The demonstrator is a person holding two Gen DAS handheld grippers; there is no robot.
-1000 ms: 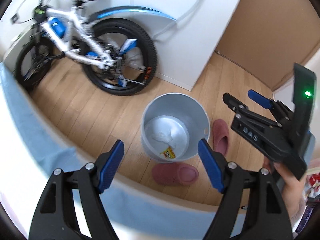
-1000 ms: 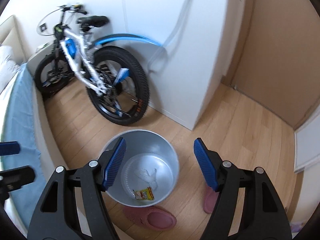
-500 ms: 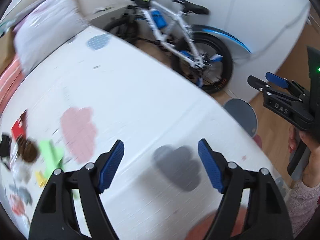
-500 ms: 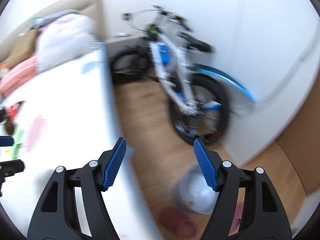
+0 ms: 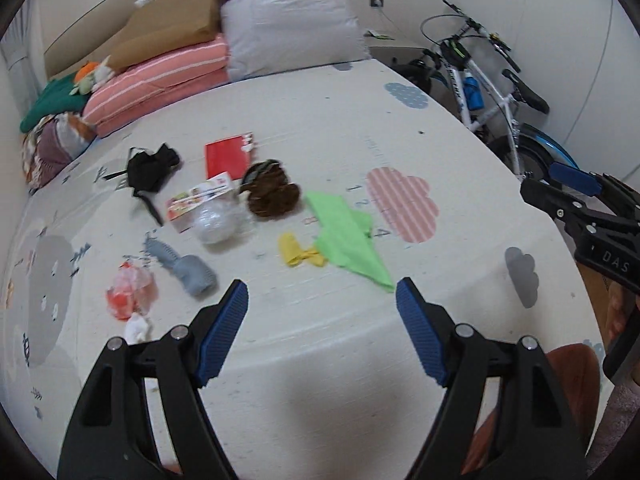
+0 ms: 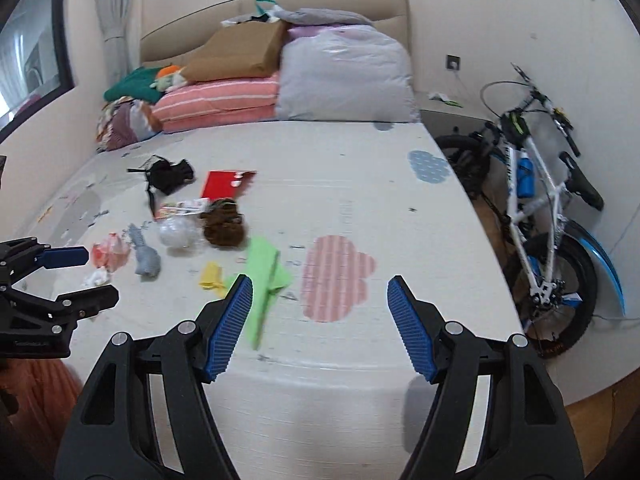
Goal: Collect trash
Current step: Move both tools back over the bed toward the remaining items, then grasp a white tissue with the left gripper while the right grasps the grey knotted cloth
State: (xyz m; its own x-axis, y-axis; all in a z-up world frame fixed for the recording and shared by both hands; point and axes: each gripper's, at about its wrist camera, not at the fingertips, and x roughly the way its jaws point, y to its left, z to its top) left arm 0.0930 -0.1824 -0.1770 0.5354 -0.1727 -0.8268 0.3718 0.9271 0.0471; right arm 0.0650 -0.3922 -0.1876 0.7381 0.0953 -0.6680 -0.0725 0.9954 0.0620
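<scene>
Several pieces of trash lie on the bed (image 5: pixel 320 360): a green paper (image 5: pixel 348 236) (image 6: pixel 264 276), a yellow scrap (image 5: pixel 298 254) (image 6: pixel 212 276), a brown clump (image 5: pixel 270 194) (image 6: pixel 222 224), a clear plastic pack (image 5: pixel 212 218), a red card (image 5: pixel 228 156), a black item (image 5: pixel 150 168), a grey piece (image 5: pixel 188 268), a red-and-clear wrapper (image 5: pixel 128 294). My left gripper (image 5: pixel 322 334) is open and empty, above the bed's near edge. My right gripper (image 6: pixel 320 328) is open and empty, to its right.
Pillows and folded bedding (image 6: pixel 280 80) are piled at the headboard. A white and blue bicycle (image 6: pixel 536 208) stands on the wooden floor right of the bed. The bed sheet has cloud prints (image 6: pixel 336 280).
Both grippers have swung from the bin on the floor, past the bicycle, to face the bed and its trash. Both stayed open and empty.
</scene>
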